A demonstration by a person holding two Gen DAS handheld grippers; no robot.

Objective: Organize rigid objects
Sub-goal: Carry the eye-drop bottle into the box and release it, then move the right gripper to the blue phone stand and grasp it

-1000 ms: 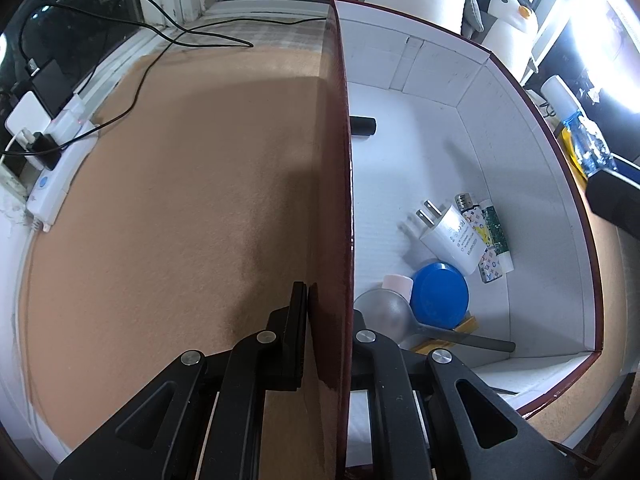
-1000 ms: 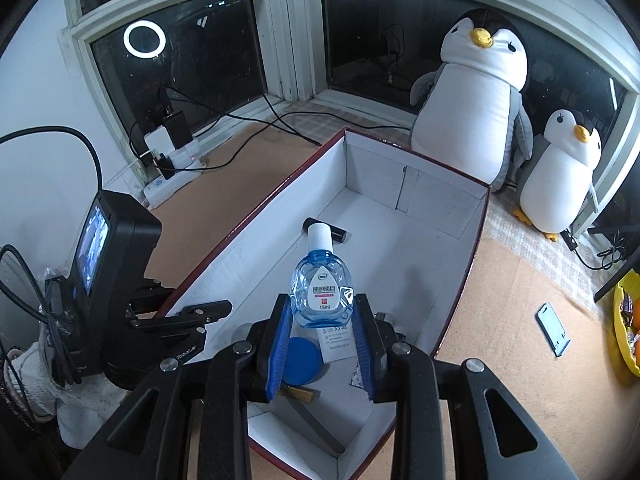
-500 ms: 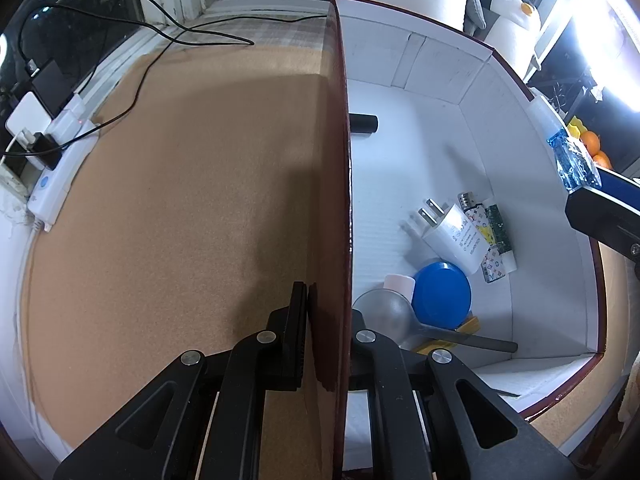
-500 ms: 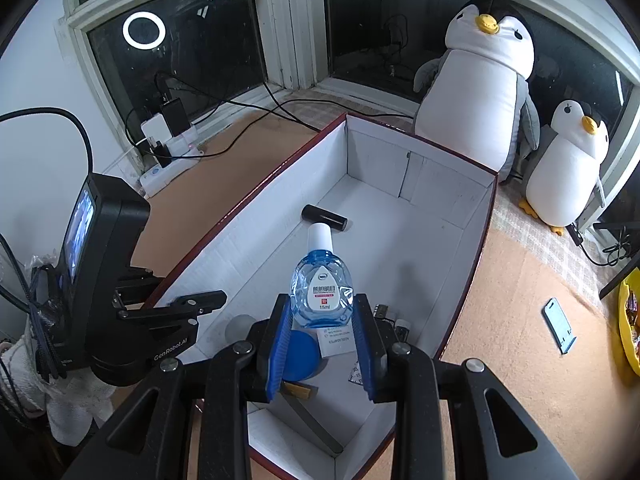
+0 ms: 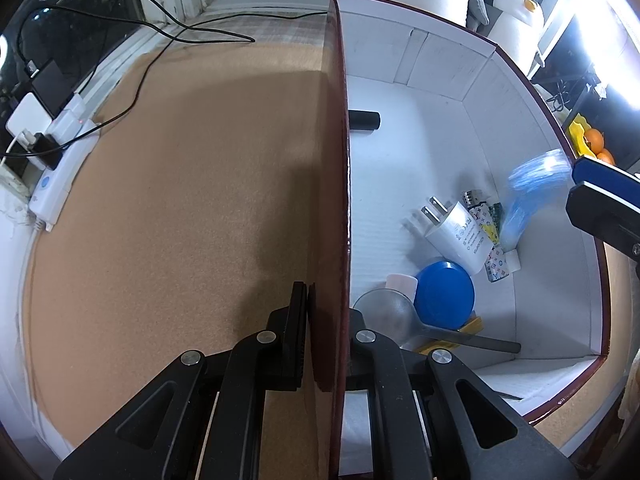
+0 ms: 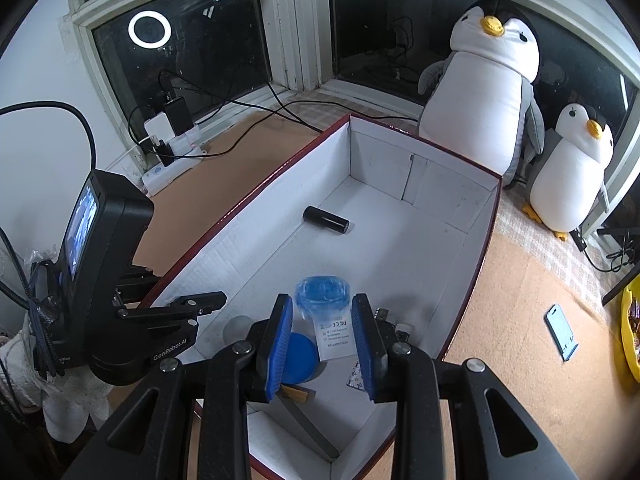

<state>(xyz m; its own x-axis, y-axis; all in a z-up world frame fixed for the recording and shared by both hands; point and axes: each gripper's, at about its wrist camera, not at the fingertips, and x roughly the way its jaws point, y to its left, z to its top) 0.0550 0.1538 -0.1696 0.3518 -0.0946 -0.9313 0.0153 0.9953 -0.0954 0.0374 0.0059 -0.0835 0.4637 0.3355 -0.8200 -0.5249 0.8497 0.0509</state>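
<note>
A white box with a dark red rim (image 6: 452, 208) (image 5: 440, 92) stands on the cork table. My left gripper (image 5: 324, 312) is shut on the box's left wall (image 5: 334, 208). My right gripper (image 6: 322, 334) is open above the box's near end. The clear blue bottle (image 6: 322, 294) is free between its pads, blurred and tilted; in the left wrist view the bottle (image 5: 528, 196) is falling beside the right wall. In the box lie a white charger (image 5: 456, 236), a blue lid (image 5: 444, 300), a black cylinder (image 6: 326, 220) and a magnifier (image 5: 384, 312).
Two plush penguins (image 6: 488, 80) stand behind the box. A power strip with plugs and cables (image 6: 168, 160) lies at the window on the left. A blue phone (image 6: 562, 332) lies on the table to the right. A yellow bowl of oranges (image 5: 588, 140) stands at far right.
My right gripper has opened and let go of the blue bottle, which is dropping into the box. My left gripper has kept its hold on the box wall.
</note>
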